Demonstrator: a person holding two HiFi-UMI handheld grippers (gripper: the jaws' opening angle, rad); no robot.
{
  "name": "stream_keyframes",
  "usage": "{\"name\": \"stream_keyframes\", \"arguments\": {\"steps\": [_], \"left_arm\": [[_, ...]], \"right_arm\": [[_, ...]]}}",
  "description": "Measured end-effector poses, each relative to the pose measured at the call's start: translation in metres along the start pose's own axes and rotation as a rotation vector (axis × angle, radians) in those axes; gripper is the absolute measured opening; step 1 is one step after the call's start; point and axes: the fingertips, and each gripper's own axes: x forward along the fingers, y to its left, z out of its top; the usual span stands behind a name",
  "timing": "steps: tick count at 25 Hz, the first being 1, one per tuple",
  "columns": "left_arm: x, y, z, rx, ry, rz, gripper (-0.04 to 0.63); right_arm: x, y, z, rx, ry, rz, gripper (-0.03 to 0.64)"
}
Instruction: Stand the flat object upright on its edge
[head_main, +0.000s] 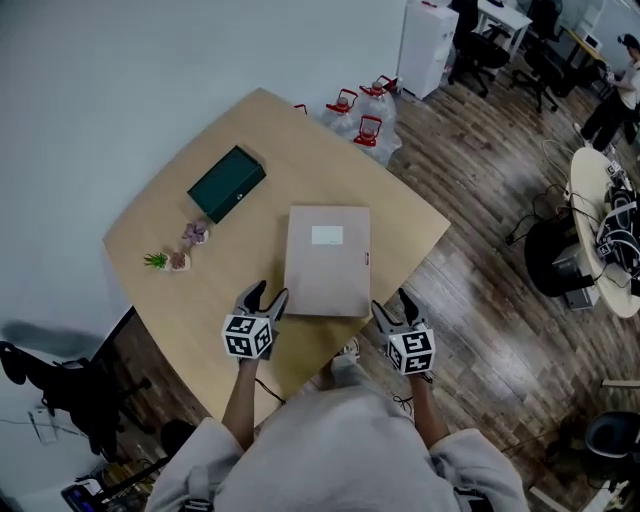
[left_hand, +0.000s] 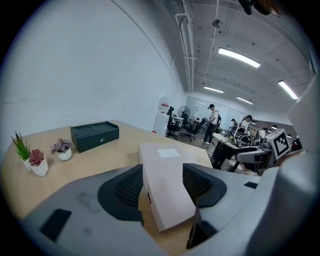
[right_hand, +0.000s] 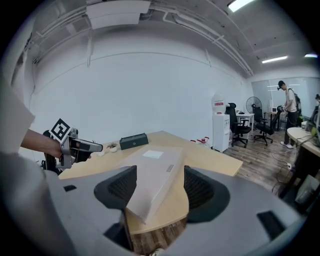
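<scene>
Beige flat box (head_main: 327, 260) lies flat on the counter (head_main: 300, 140), close to the person's edge. Left gripper (head_main: 268, 298) and right gripper (head_main: 393, 310) sit at its two near corners with fingers spread, gripping nothing. Probably a two-sided approach so the slab tips up evenly. Green case (head_main: 226, 182) and small pot plants (head_main: 178, 248) are well apart to the left. Pale wood counter, plank floor, white wall, open office beyond.
</scene>
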Motion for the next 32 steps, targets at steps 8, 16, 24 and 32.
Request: {"name": "stream_keyframes", "arguments": {"steps": [8, 16, 24, 32], "left_arm": [[0.028, 0.014, 0.006, -0.037, 0.05, 0.01, 0.249], [0.045, 0.019, 0.004, -0.071, 0.091, 0.005, 0.252], [0.053, 0.022, -0.005, -0.12, 0.13, -0.034, 0.27], [0.062, 0.026, -0.014, -0.17, 0.156, -0.079, 0.287]], "right_arm": [[0.038, -0.011, 0.0, 0.04, 0.056, 0.068, 0.284], [0.062, -0.014, -0.008, 0.075, 0.105, 0.114, 0.285], [0.069, -0.008, -0.019, 0.116, 0.159, 0.142, 0.304], [0.078, 0.004, -0.026, 0.169, 0.202, 0.13, 0.339]]}}
